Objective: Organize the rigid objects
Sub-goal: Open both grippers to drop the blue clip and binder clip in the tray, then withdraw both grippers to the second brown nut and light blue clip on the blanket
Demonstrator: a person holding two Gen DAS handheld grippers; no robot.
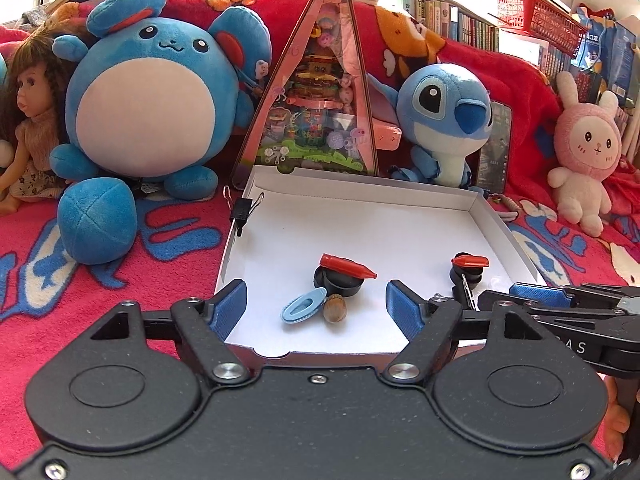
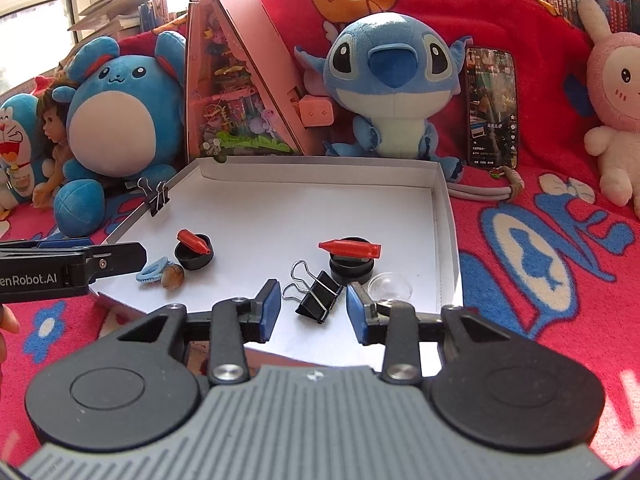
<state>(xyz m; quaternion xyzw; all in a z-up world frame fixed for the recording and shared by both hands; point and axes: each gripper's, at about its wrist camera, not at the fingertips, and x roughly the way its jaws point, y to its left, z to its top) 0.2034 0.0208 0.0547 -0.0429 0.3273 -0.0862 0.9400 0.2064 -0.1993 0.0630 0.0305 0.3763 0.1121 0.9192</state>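
With your right gripper (image 2: pixel 312 310) open and empty, the binder clip (image 2: pixel 316 298) lies between its pads, long axis diagonal, near the tray's (image 2: pixel 444 216) front edge.

A home room: plush toys (image 1: pixel 148 92), doll (image 1: pixel 30 120), red blanket (image 2: pixel 540 264), shelved books (image 1: pixel 452 20) behind.

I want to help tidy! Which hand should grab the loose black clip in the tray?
Right. The right gripper is open with the black binder clip lying between its fingers; the left gripper faces the blue clip and acorn.
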